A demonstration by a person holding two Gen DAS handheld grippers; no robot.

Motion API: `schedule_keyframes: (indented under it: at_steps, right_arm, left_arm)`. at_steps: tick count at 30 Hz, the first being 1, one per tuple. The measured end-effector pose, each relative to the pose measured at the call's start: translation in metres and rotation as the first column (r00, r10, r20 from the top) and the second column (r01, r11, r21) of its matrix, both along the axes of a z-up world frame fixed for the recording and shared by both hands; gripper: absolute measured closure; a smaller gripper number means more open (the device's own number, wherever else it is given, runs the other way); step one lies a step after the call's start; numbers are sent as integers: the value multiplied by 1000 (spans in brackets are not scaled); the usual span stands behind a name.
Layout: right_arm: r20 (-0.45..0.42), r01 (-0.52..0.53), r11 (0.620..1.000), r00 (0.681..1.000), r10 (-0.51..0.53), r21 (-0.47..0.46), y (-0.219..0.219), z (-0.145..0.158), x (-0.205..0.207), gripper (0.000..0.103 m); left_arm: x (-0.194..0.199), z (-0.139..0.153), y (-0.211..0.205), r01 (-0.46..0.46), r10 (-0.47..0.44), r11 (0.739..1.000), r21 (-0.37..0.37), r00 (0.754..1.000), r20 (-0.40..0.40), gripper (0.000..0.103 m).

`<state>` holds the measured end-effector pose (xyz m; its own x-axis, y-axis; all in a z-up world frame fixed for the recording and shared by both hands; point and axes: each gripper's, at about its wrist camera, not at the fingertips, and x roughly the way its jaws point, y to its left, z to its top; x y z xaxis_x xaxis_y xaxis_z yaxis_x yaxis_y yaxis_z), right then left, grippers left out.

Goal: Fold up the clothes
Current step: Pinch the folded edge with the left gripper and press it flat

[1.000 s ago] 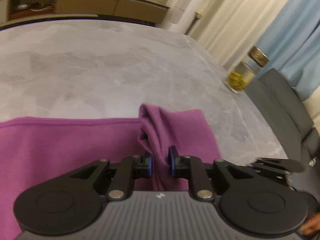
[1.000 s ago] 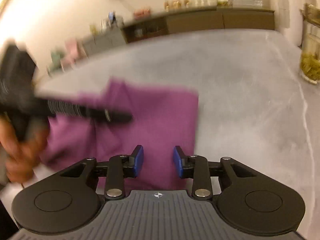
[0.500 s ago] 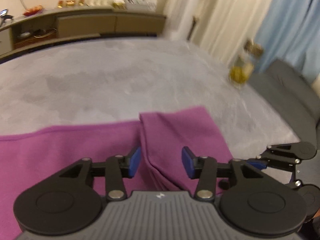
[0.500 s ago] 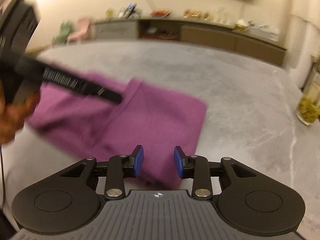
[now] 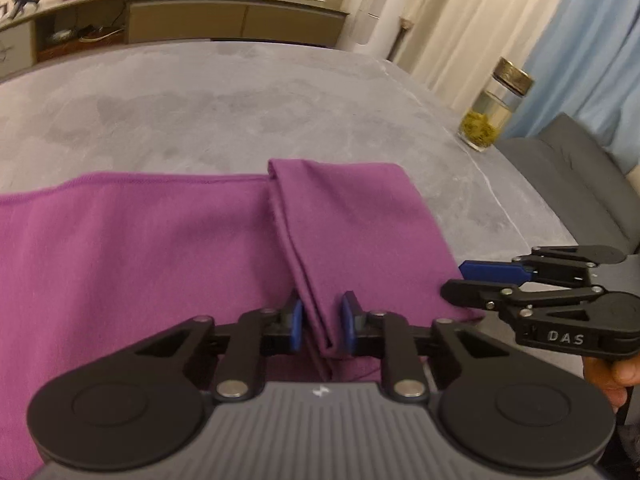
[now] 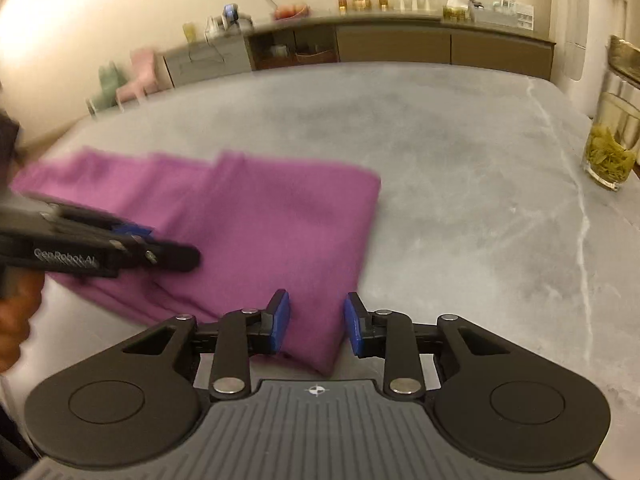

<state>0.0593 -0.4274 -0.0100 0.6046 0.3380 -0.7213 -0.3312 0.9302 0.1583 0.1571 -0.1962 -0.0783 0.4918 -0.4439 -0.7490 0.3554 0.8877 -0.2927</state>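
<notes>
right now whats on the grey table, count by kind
purple garment: 1
glass jar with green leaves: 1
grippers over the cloth: 2, left gripper, right gripper
total: 4

The purple cloth (image 6: 256, 232) looks smeared by blur; its left part runs off the left wrist view's edge

Cloth (image 5: 160, 248) on table (image 5: 240, 112); jar (image 5: 486, 120) at right edge.
</notes>
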Motion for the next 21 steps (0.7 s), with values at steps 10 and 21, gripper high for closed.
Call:
schedule_keyframes:
  at_steps: [10, 21]
  right_arm:
    - [-1, 52, 999, 999, -52, 8, 6, -1, 2, 40]
    - [-51, 78, 996, 996, -76, 47, 3, -7, 7, 44]
  left_arm:
    - [1, -2, 2, 0, -1, 999, -44, 999, -35, 77]
    - [-16, -3, 7, -50, 47, 997, -54, 997, -59, 89]
